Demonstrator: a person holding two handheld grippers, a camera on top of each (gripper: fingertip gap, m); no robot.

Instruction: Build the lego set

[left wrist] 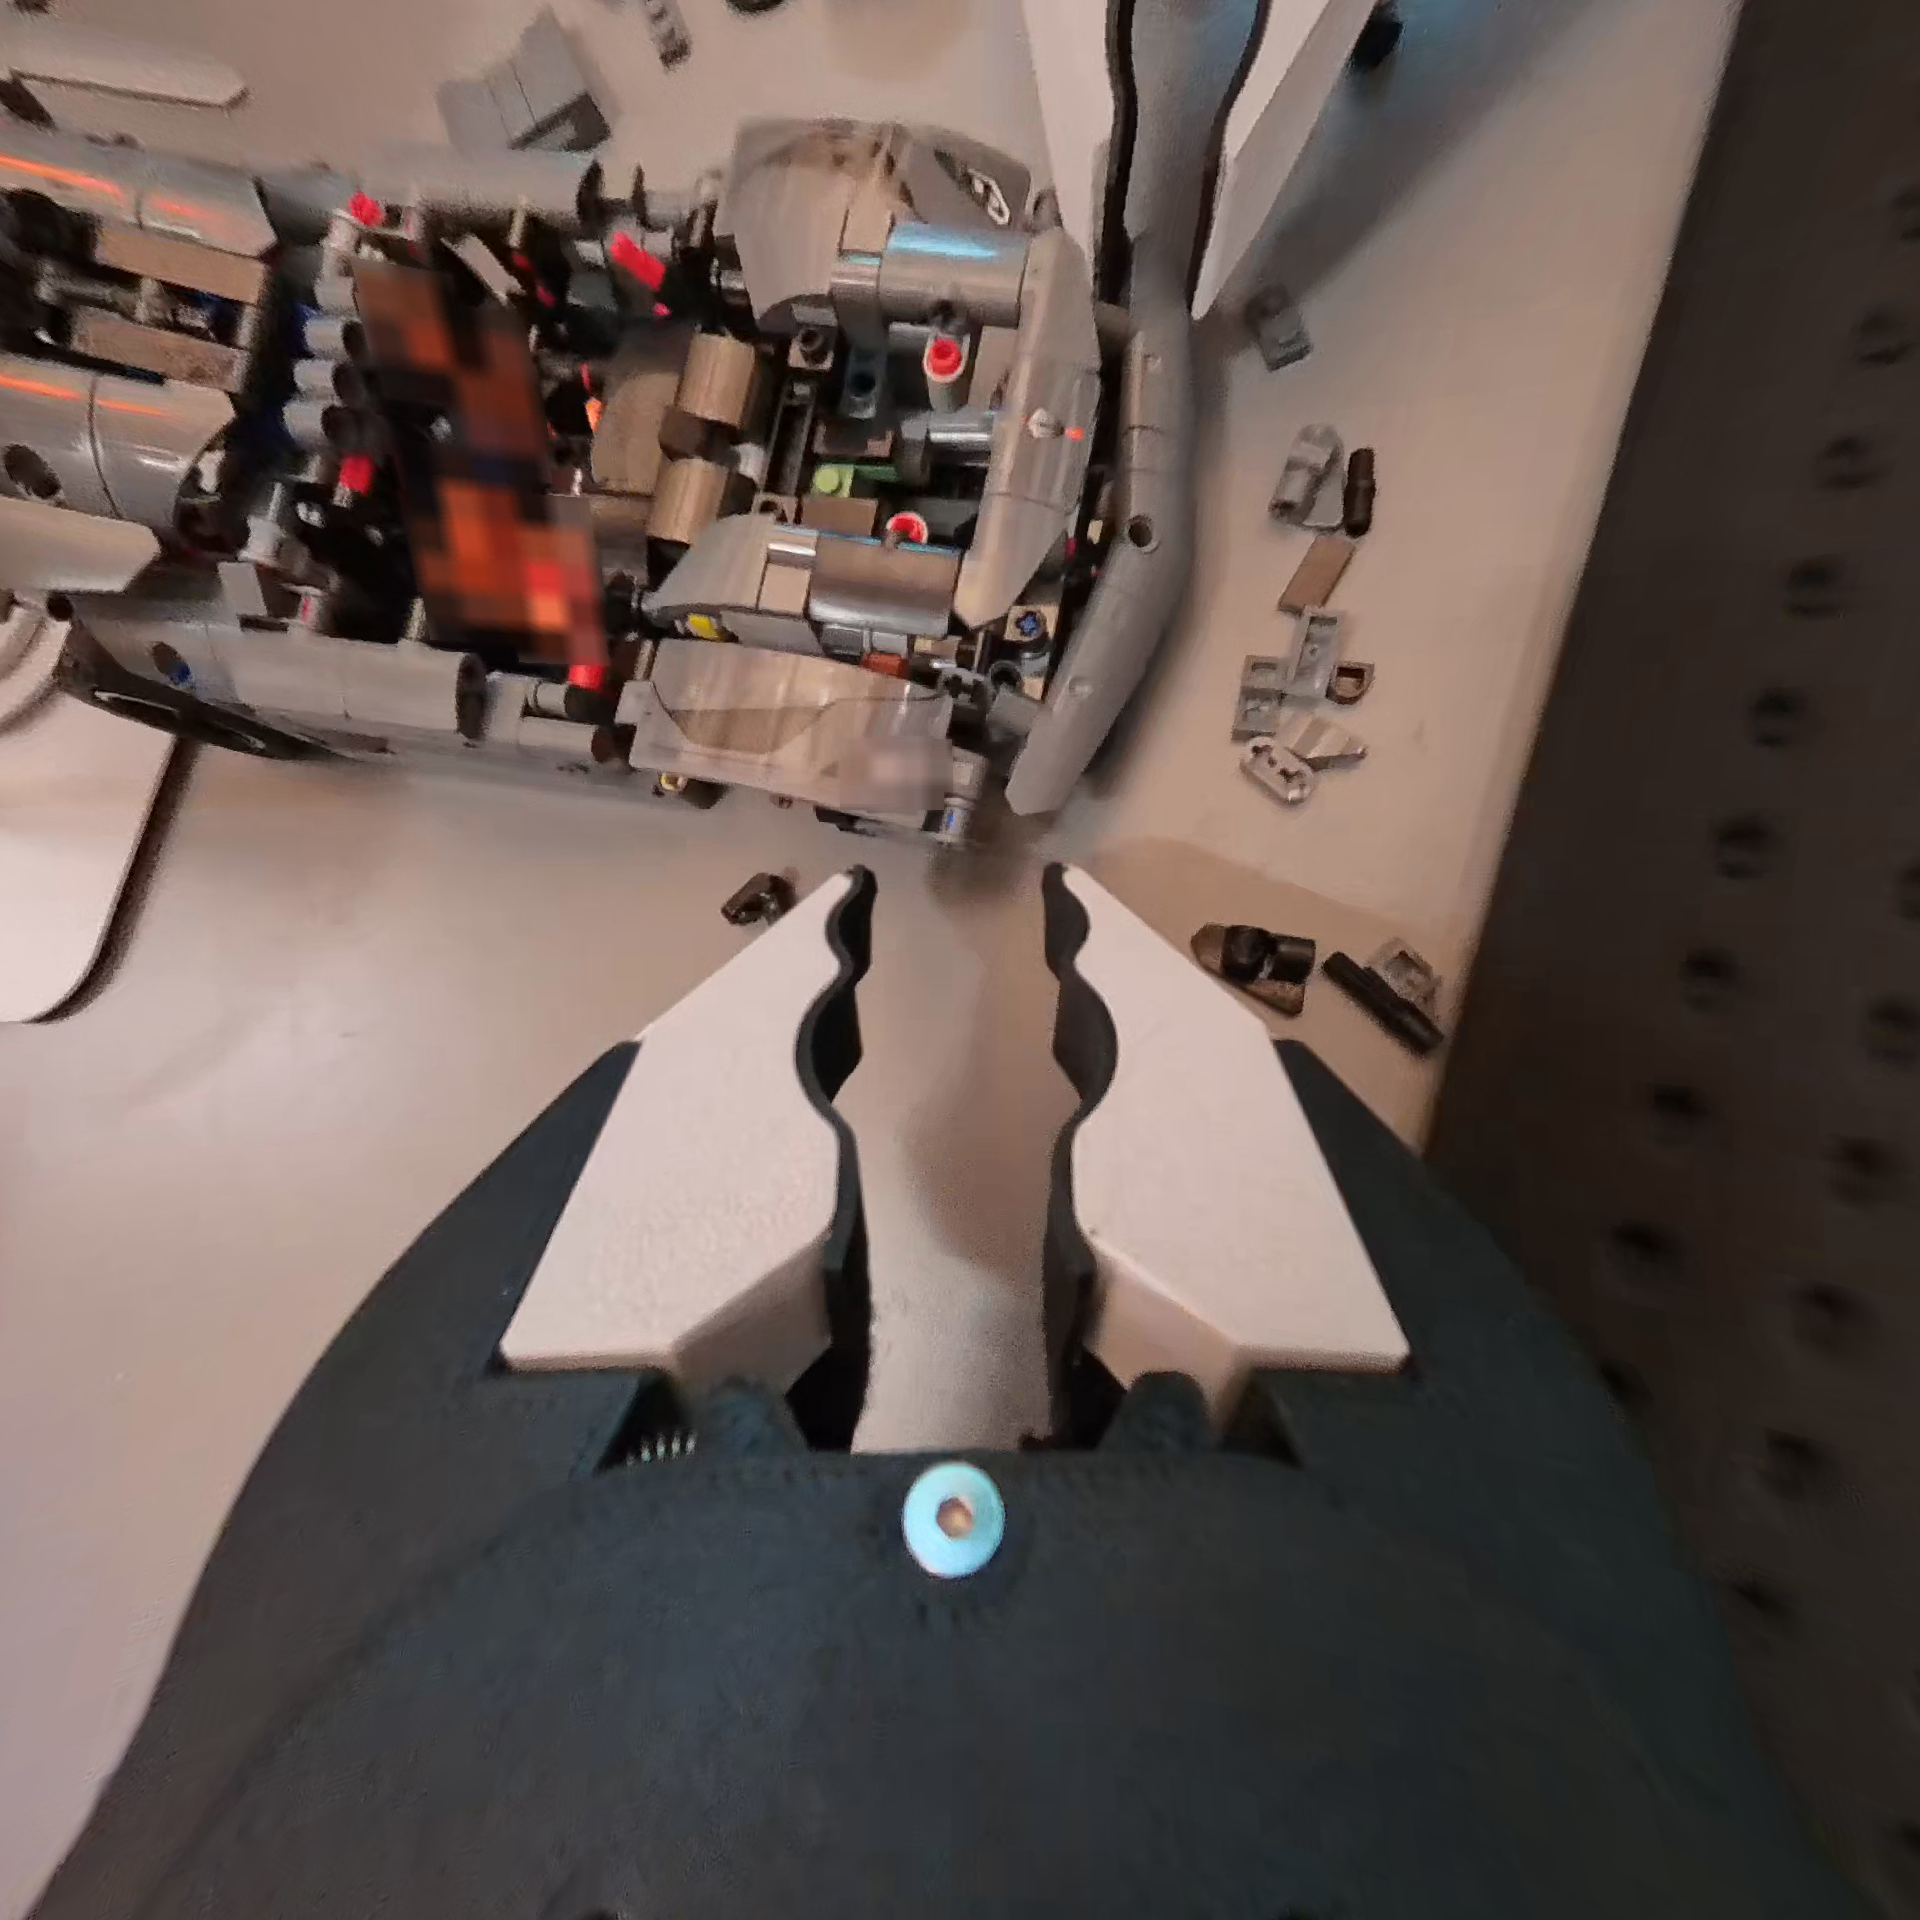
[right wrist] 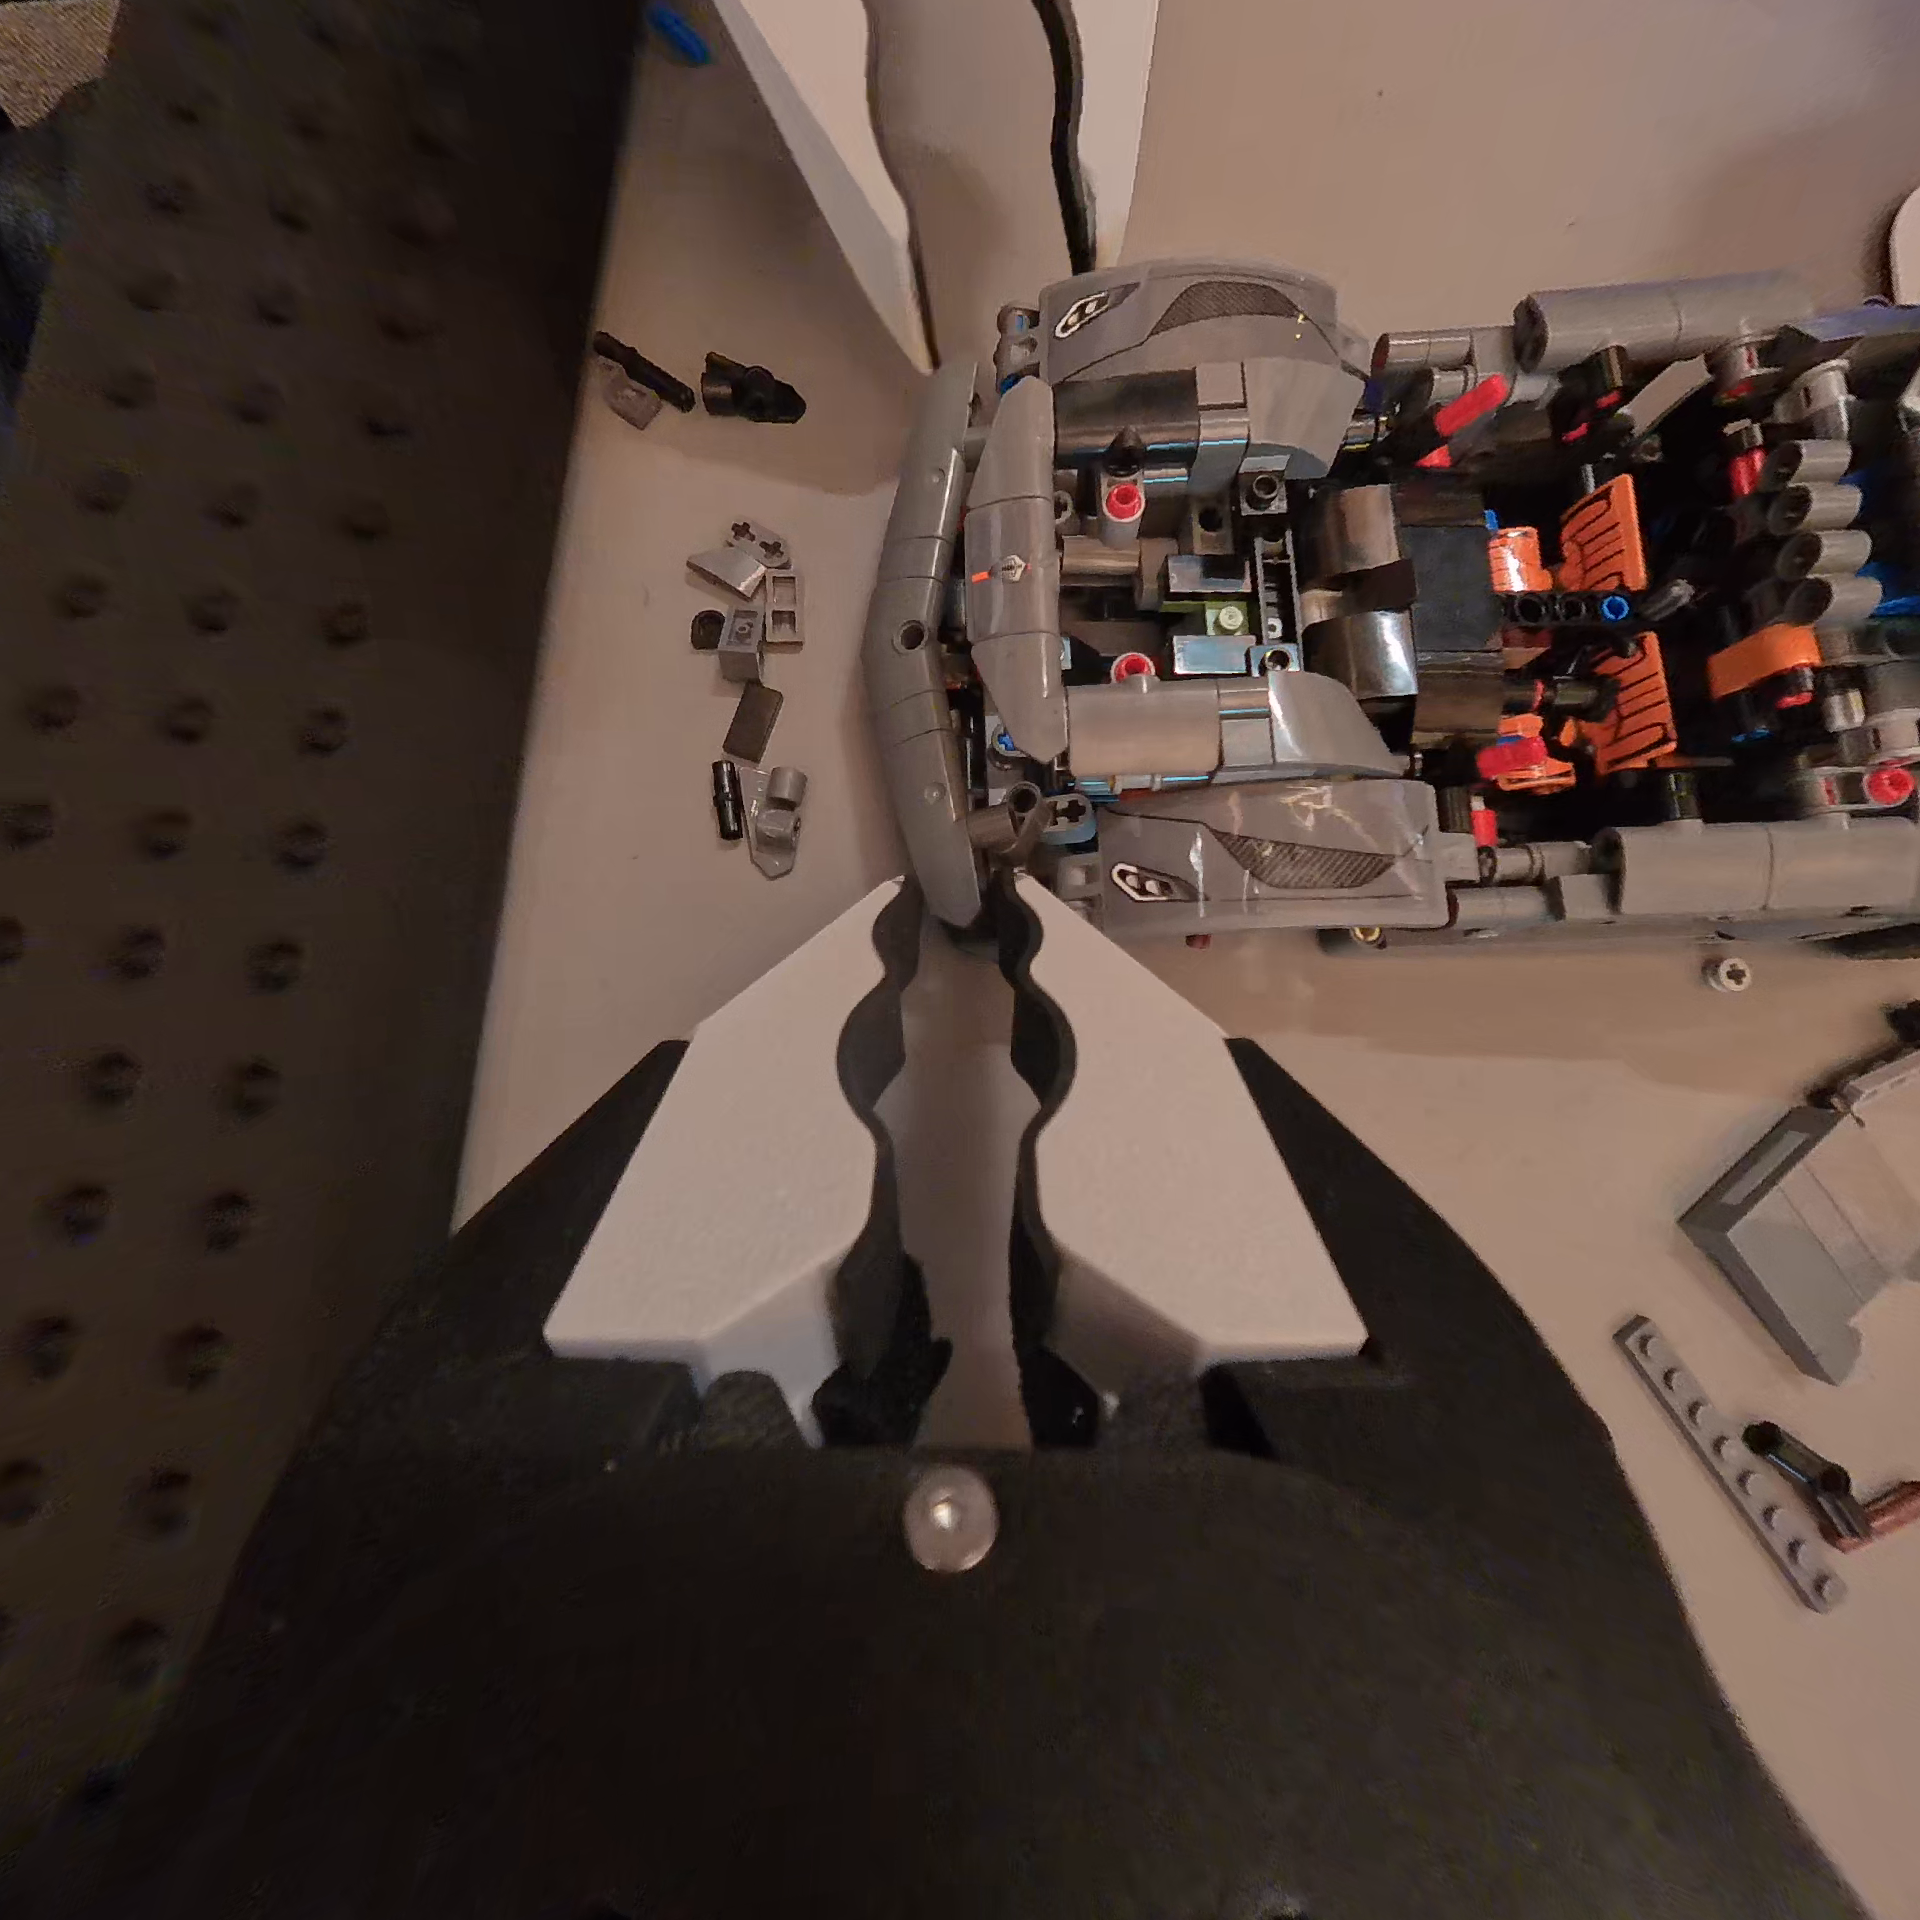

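Observation:
A large grey lego car model (left wrist: pixel 935 260) with black, red and orange inner parts lies on the white table (left wrist: pixel 364 1039). It also shows in the right wrist view (right wrist: pixel 1247 727). Its curved grey bumper (right wrist: pixel 914 623) faces the loose parts. My right gripper (right wrist: pixel 961 896) has its jaws close together around the bumper's near end and seems to pinch it. My left gripper (left wrist: pixel 958 883) is open and empty, just off the model's near corner, with bare table between its fingers. A small black pin (left wrist: pixel 758 896) lies by its left fingertip.
Small grey and black loose parts (left wrist: pixel 1309 623) lie beyond the bumper, and show in the right wrist view (right wrist: pixel 753 644). More black parts (left wrist: pixel 1257 956) lie near the dark perforated mat (left wrist: pixel 1714 1039). A long grey plate (right wrist: pixel 1725 1455) and a grey panel (right wrist: pixel 1808 1247) lie at the right. The tips of one gripper are about 12 cm away from the tips of the other. From my left tips it is roughly 5 cm to the small black pin (left wrist: pixel 758 896); from my right, 15 cm.

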